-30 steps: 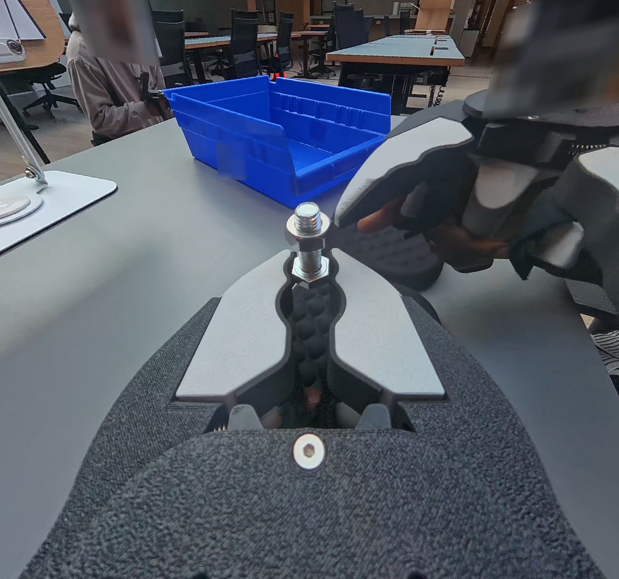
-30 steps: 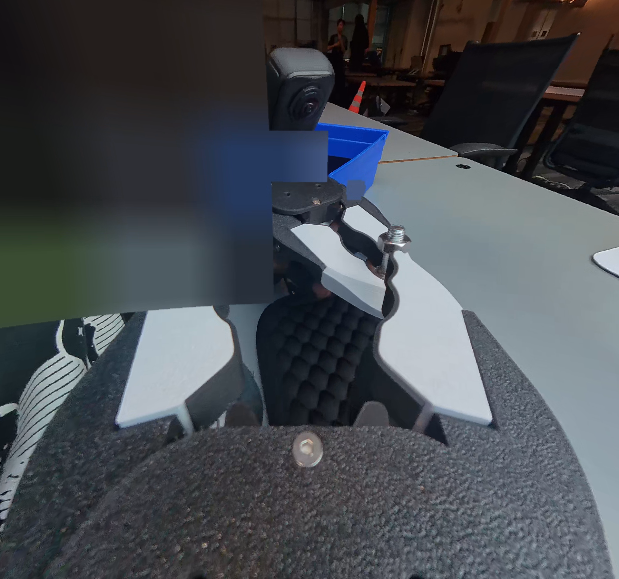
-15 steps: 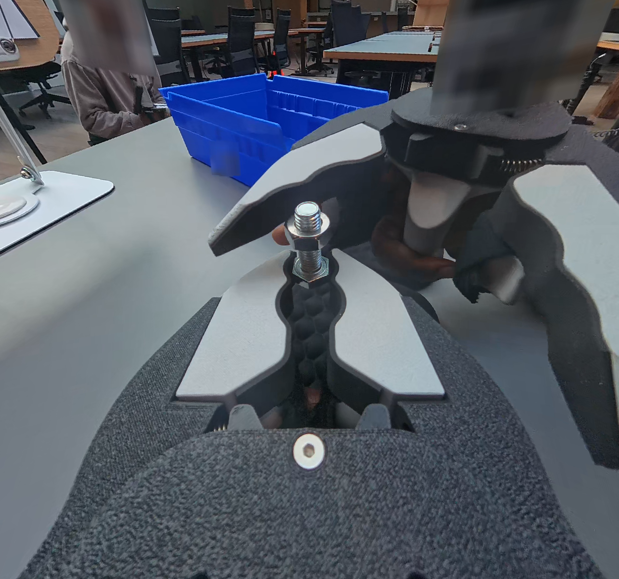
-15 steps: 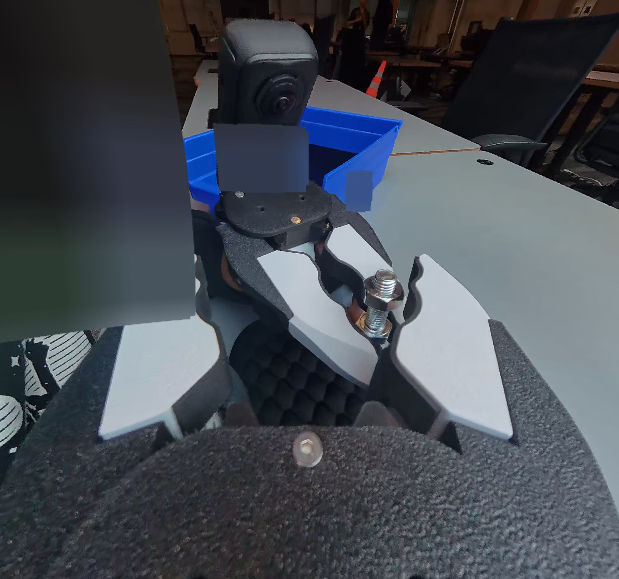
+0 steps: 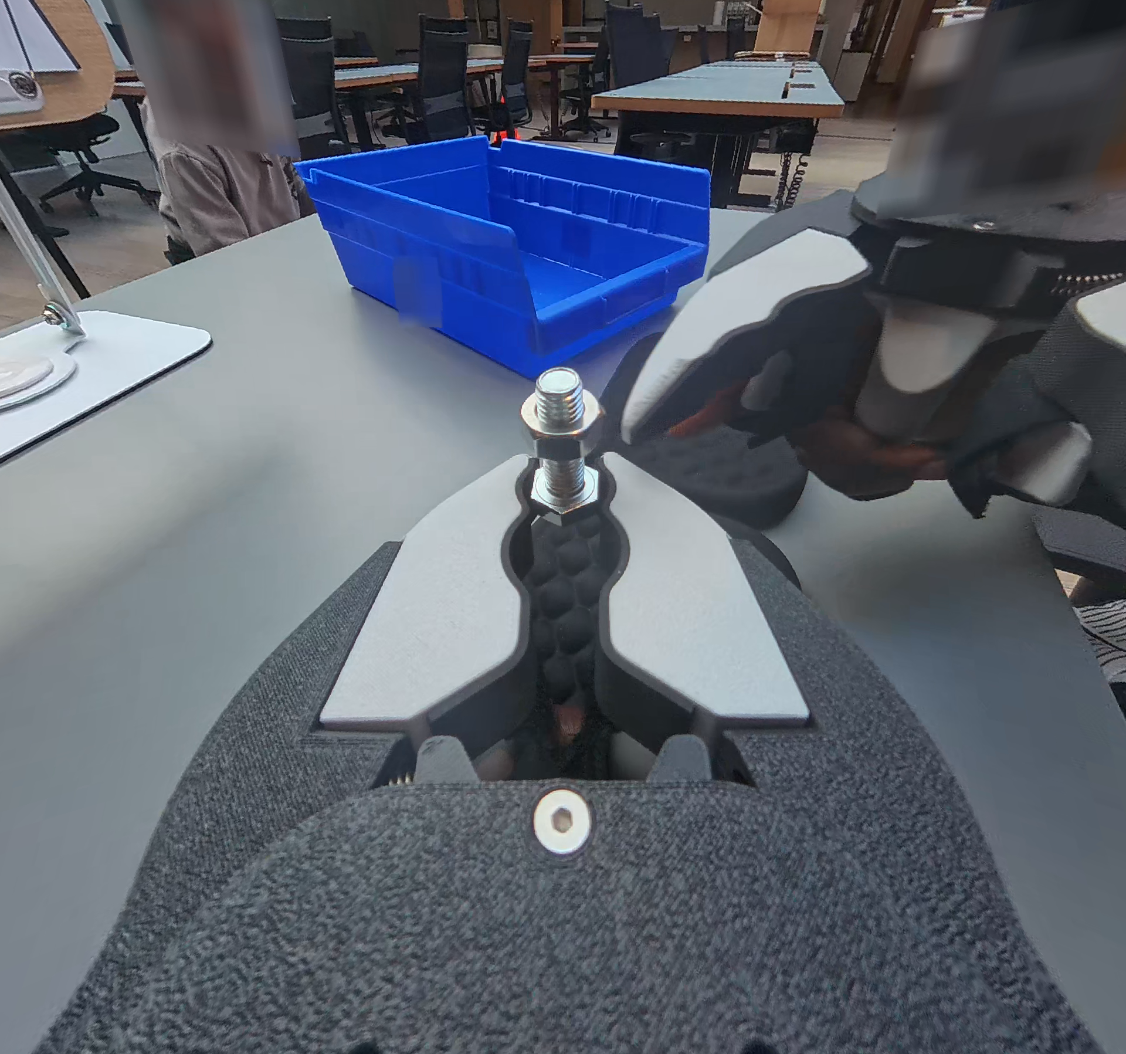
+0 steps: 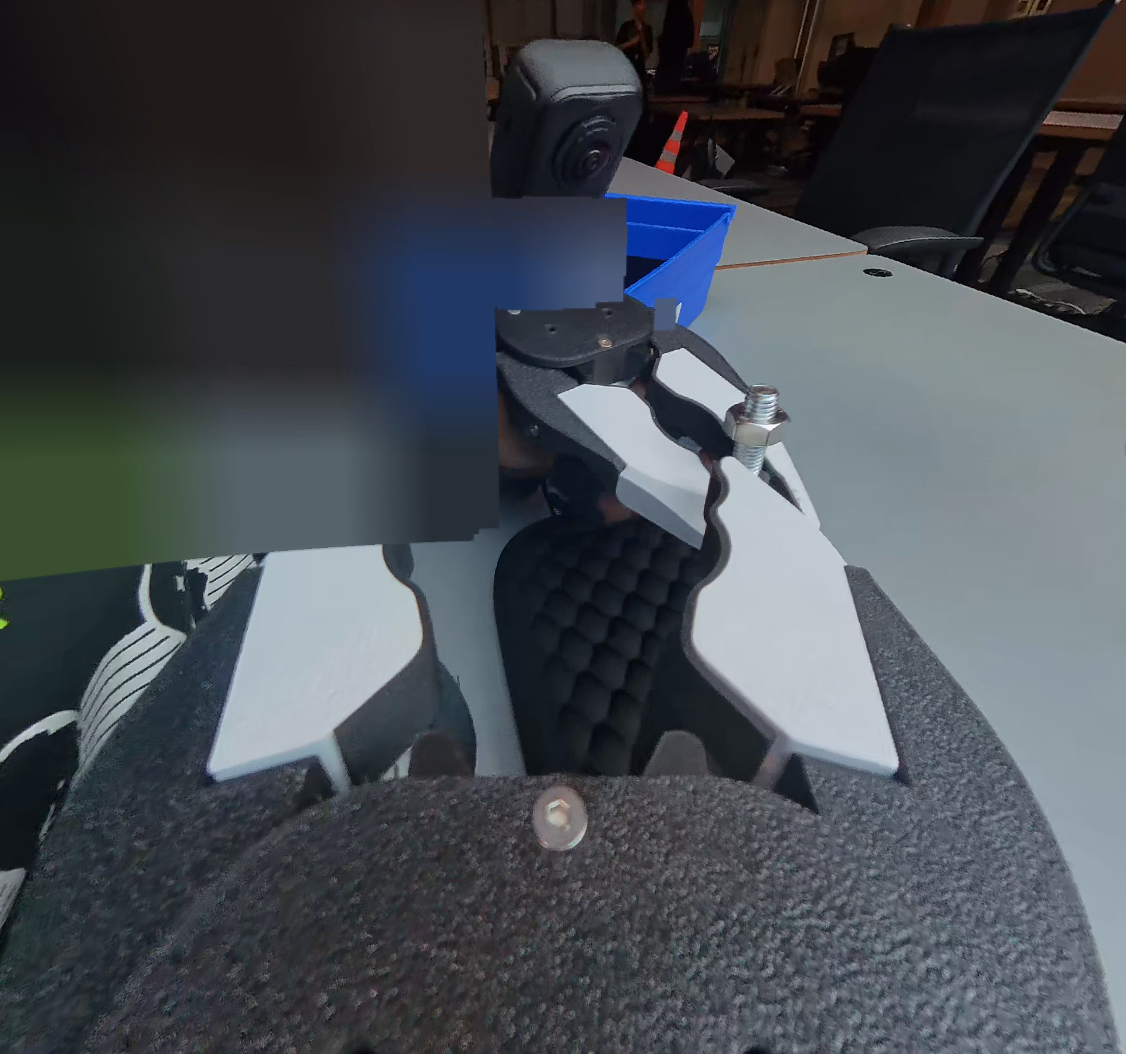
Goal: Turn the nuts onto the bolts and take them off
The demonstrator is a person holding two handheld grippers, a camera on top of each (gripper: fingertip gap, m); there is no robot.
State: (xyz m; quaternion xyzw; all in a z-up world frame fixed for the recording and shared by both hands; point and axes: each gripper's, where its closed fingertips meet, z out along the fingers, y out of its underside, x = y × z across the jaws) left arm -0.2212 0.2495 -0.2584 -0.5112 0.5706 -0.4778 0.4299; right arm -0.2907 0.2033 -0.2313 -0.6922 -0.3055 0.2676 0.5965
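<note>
While left gripper [image 5: 563, 476] pinches bolt [image 5: 559, 409], right gripper [image 6: 551, 568] gapes; bin [image 5: 506, 257] sticker seems blurred.

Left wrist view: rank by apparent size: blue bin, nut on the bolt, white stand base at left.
1. Blue plastic bin, clearly largest.
2. Flat white stand base, cut off by the frame edge, so partly unsure.
3. Steel hex nut on the threaded bolt, smallest though nearest the camera.

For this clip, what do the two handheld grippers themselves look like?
Both match: the left gripper and right gripper each have a rough, dark grey textured body with one silver hex screw, two flat pale grey fingers with wavy black inner edges, and black dimpled foam pads. A black wide-angle camera sits on top.
</note>
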